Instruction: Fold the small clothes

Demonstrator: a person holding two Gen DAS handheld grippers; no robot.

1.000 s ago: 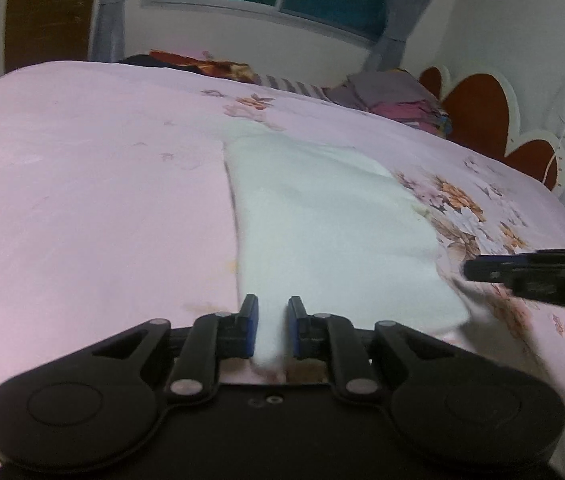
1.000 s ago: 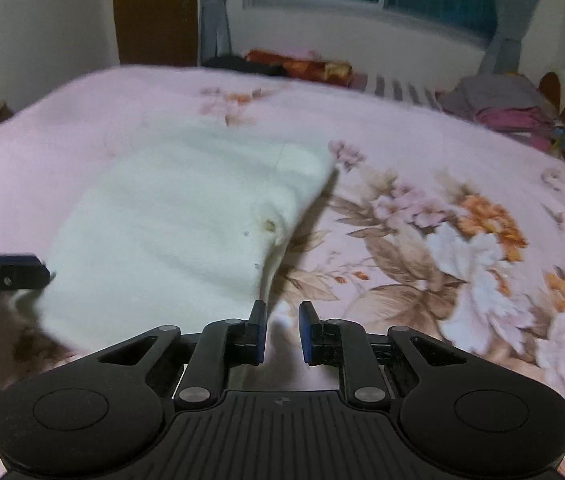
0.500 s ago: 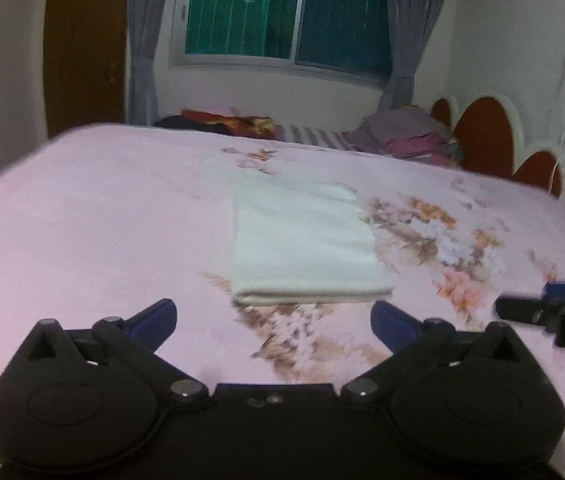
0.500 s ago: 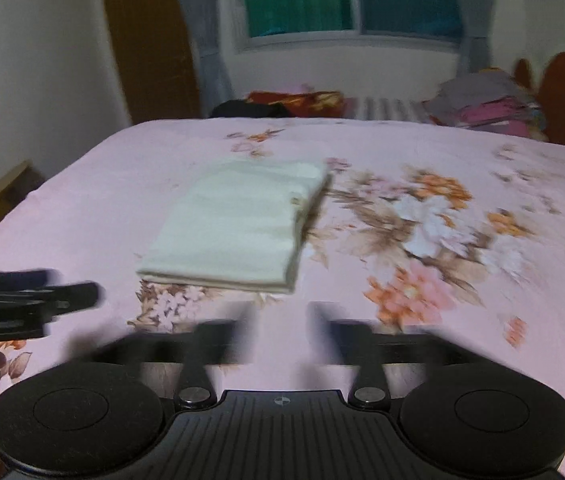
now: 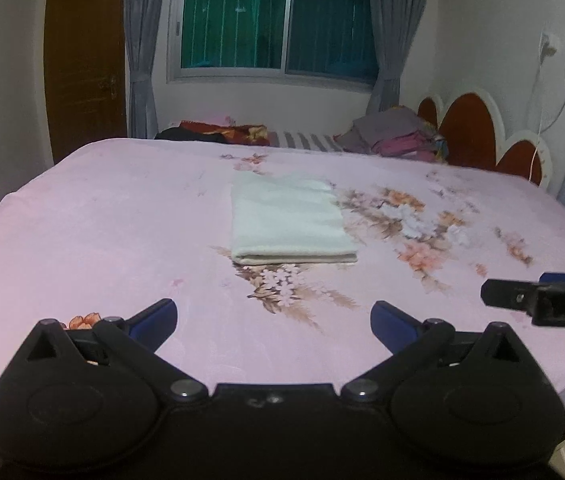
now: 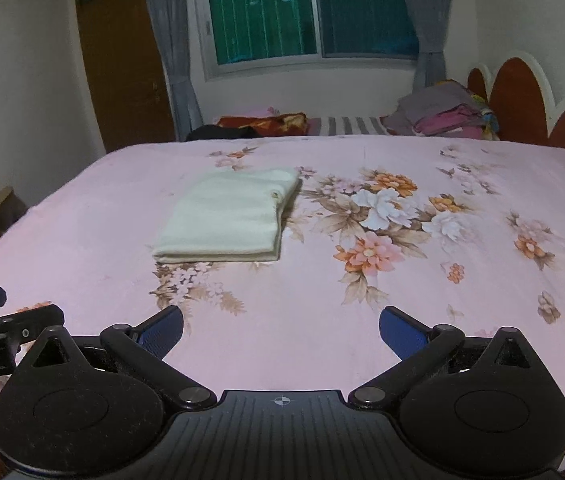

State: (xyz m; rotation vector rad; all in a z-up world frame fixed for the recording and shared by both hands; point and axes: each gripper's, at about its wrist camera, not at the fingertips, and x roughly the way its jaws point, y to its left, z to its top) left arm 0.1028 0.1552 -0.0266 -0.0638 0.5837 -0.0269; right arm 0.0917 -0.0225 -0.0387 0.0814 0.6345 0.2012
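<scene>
Nearest the cameras, the left gripper (image 5: pixel 273 318) and the right gripper (image 6: pixel 281 326), both black with blue pads, stand with jaws spread wide and nothing between them; a second ago each was nearly closed at the near edge of the cloth, and the jaws have just been opening, so that edge has been let go. Both tools are now drawn back well short of the folded cream-white cloth rectangle (image 5: pixel 290 220), over the near part of the pink floral-printed bedsheet (image 5: pixel 102 240). The right tool's tip shows at the right margin of the left wrist view, level with the left one. The cloth lies flat in a neat rectangle of stacked layers, its doubled edge facing the grippers; a printed cluster of pale flowers sits just in front of it and larger orange and white blossoms lie to its right. Earlier it filled the foreground; it now rests well apart from both tools and untouched. This suggests that the fold on this piece is complete and the hands are retreating, perhaps toward another garment. Beyond the cloth, at the far edge of the sheet, lies a pile of grey and magenta clothes (image 6: pixel 442 116), with the green-glazed window (image 5: pixel 278 24) behind.
</scene>
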